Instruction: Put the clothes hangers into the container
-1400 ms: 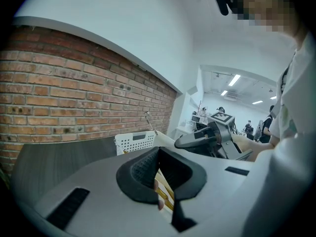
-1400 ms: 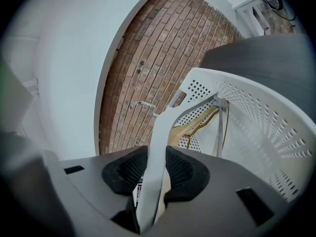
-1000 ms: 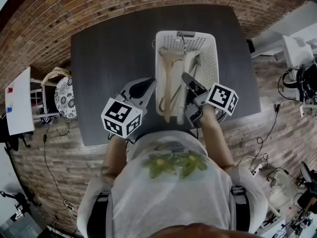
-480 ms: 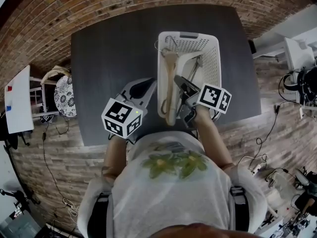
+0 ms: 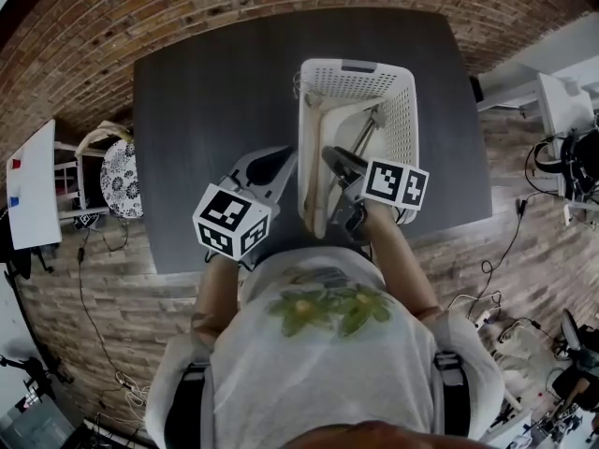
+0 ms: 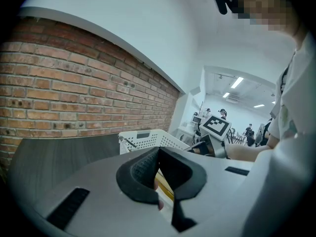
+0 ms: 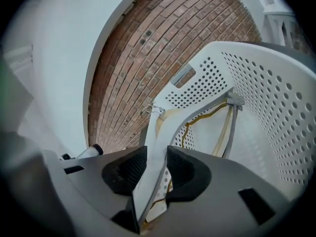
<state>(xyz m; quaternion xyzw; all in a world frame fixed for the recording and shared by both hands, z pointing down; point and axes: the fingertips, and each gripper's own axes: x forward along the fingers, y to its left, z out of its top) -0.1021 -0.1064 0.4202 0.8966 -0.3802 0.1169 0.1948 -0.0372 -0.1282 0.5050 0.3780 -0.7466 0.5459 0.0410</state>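
Observation:
A white perforated basket (image 5: 356, 65) stands on the dark table, and shows in both gripper views (image 6: 143, 141) (image 7: 276, 107). A pale wooden hanger (image 5: 314, 181) stands on edge along its left wall, with its metal hook (image 7: 153, 110) at the far corner. My right gripper (image 5: 333, 155) (image 7: 157, 154) is over the basket's near left part, and its pads press both faces of that hanger's arm (image 7: 154, 157). A grey hanger (image 5: 365, 135) (image 7: 229, 113) lies deeper inside. My left gripper (image 5: 284, 156) (image 6: 158, 151) hovers left of the basket, tips together, holding nothing.
The dark table (image 5: 206, 110) stretches bare to the left of the basket, its near edge just before the person's body. Off the table stand a white board (image 5: 37, 190) and a patterned round seat (image 5: 122, 183). Cables lie on the wooden floor.
The right gripper has moved left across the basket with the pale hanger. The hanger has turned from lying spread out to standing edge-on by the left wall. The left gripper has stayed put.

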